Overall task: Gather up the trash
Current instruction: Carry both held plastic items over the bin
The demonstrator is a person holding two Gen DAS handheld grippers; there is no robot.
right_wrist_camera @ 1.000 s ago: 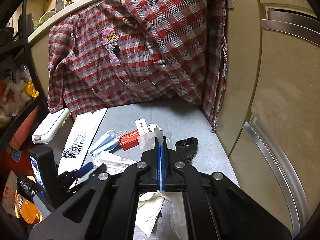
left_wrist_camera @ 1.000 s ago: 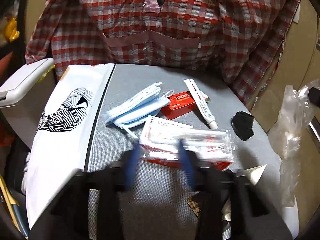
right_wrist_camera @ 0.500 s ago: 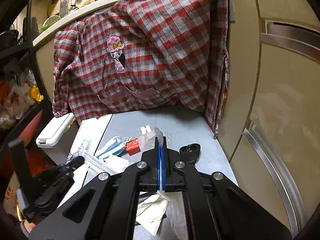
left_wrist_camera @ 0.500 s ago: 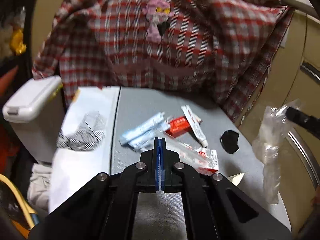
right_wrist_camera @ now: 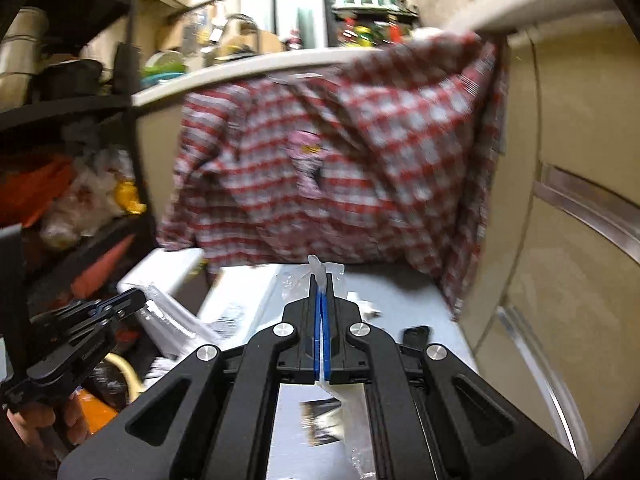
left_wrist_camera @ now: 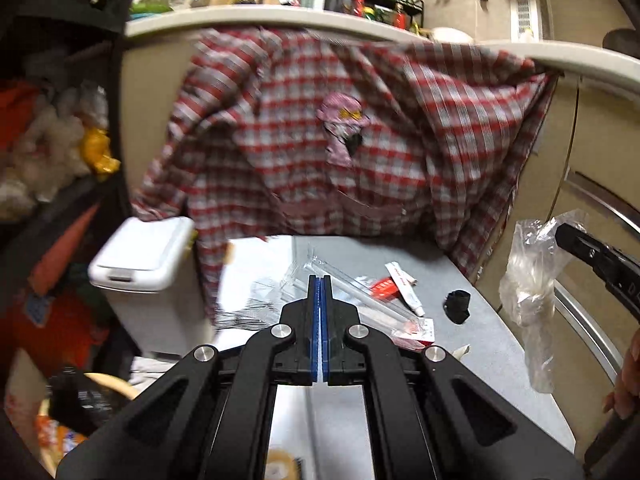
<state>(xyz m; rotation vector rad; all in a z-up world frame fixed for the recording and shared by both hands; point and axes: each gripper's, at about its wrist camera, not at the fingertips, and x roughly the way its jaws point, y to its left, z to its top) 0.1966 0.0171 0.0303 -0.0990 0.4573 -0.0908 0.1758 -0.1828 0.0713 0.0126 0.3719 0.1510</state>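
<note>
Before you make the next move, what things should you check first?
1. Left tongs shut on the clear packet: ok.
2. Right tongs shut on the plastic bag: ok.
3. Bag's mouth open enough to take the packet: cannot tell.
4. White bin lid open: not ok, it is shut.
5. All trash off the table: not ok; the tube and a black lump still lie there.
</note>
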